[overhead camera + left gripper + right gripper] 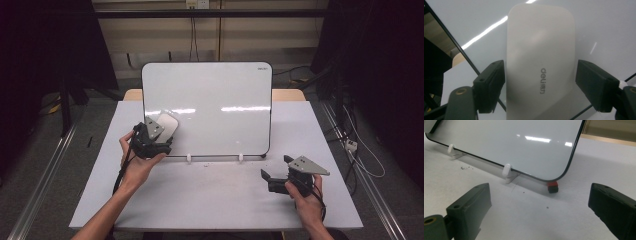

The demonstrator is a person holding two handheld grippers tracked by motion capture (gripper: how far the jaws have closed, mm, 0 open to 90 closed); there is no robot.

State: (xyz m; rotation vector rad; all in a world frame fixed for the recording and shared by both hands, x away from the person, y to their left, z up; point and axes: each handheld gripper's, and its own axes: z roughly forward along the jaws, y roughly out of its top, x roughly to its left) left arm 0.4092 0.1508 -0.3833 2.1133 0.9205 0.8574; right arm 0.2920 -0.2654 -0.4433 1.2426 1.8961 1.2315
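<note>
Left hand-held gripper [159, 134], centre-left of the high view: clasps a white eraser [541, 65] by its long sides, flat against the whiteboard [220, 95]. Likely step: wiping the board. For a good wipe: pad kept flat and pressed evenly, strokes overlapping, grip firm enough to stop slipping.

Eraser: smooth, pale, oblong, rounded corners, grey "deli" mark near lower middle; at the board's lower left in the high view.

Whiteboard: glossy, dark-rimmed, propped on small white clips [506, 170], apparently clean.

Right hand-held gripper [274, 176], lower right of the high view: jaws spread, empty, low over the table [210, 200].
</note>
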